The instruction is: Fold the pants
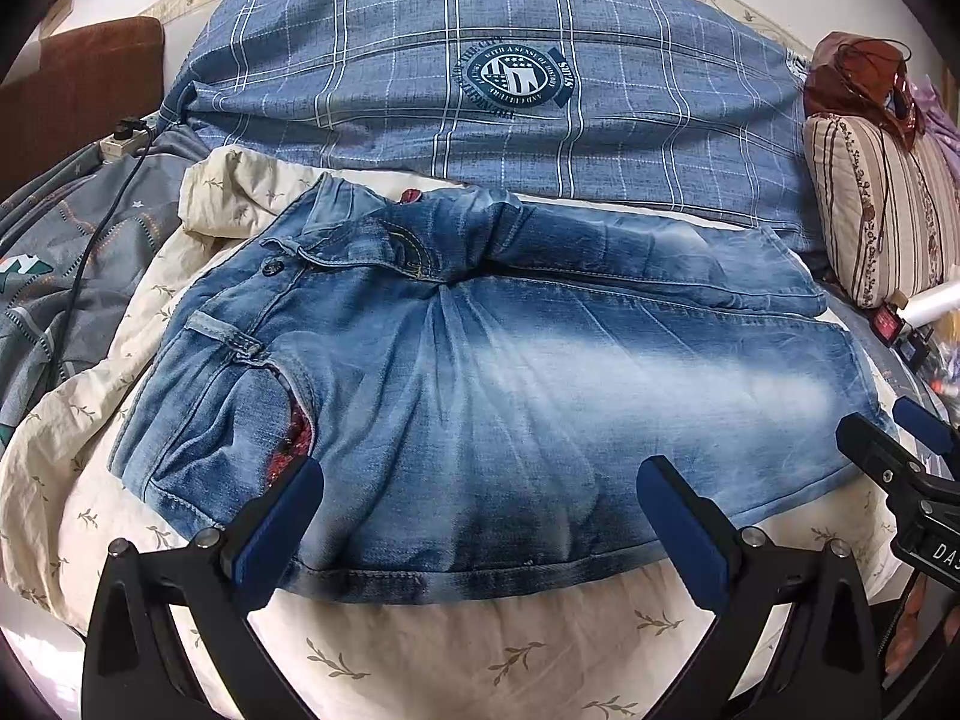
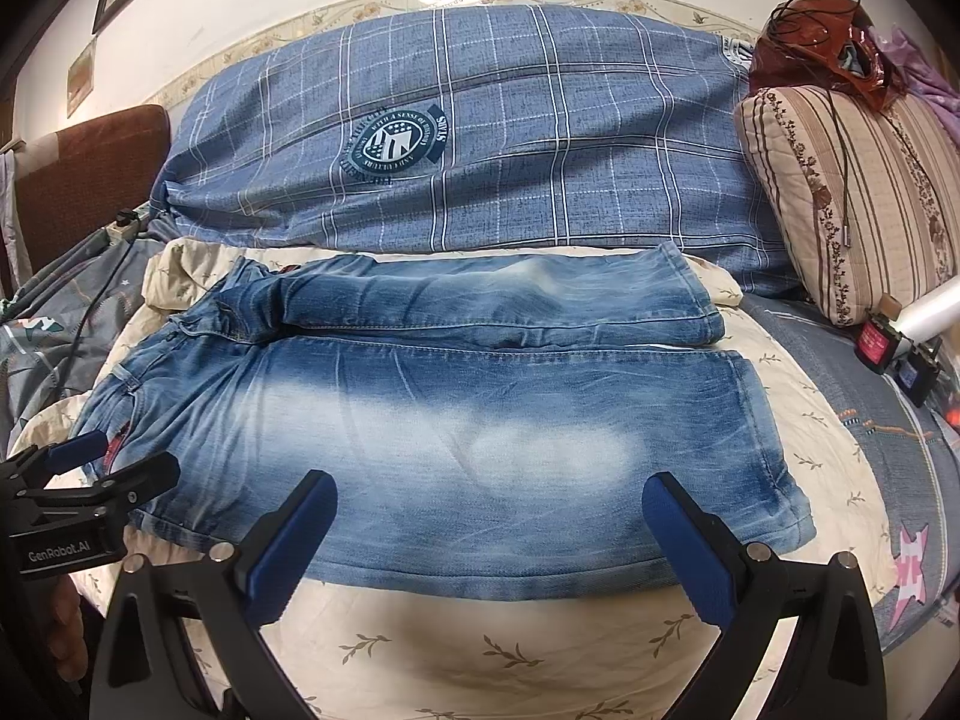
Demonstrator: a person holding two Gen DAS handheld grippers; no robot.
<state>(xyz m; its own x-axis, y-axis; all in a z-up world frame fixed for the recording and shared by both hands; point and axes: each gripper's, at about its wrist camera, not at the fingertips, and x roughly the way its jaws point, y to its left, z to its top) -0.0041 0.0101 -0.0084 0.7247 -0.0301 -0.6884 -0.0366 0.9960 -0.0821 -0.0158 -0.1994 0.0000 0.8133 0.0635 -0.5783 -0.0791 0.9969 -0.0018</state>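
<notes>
The jeans (image 1: 480, 384) lie spread front-up on a cream leaf-print sheet (image 1: 456, 648) over the bed, waistband to the left, legs running right. They look short for jeans, so the legs may already be doubled back once at the right end, though the far side of that edge is hidden and I cannot be sure. The two legs lie side by side, touching along the inseam, not yet laid one over the other. My judgement: the task is early, with the lengthwise fold and a final fold into a compact stack still to come.

The left tool (image 1: 480, 498) is spread wide and holds nothing, hovering over the near hem by the hip pocket. The right tool (image 2: 489, 510) is likewise wide and empty, poised over the near leg toward its right end.

The left wrist view shows the waistband button (image 1: 273, 267), belt loop and a red lining at the pocket opening clearly, plus the right tool's tips at its right edge. The right wrist view shows better the right ends of both legs, the far leg reaching less far right than the near one, and the left tool at its left edge. Behind the jeans in both views are a blue plaid pillow (image 2: 480, 138) and a striped cushion (image 2: 858, 192).
</notes>
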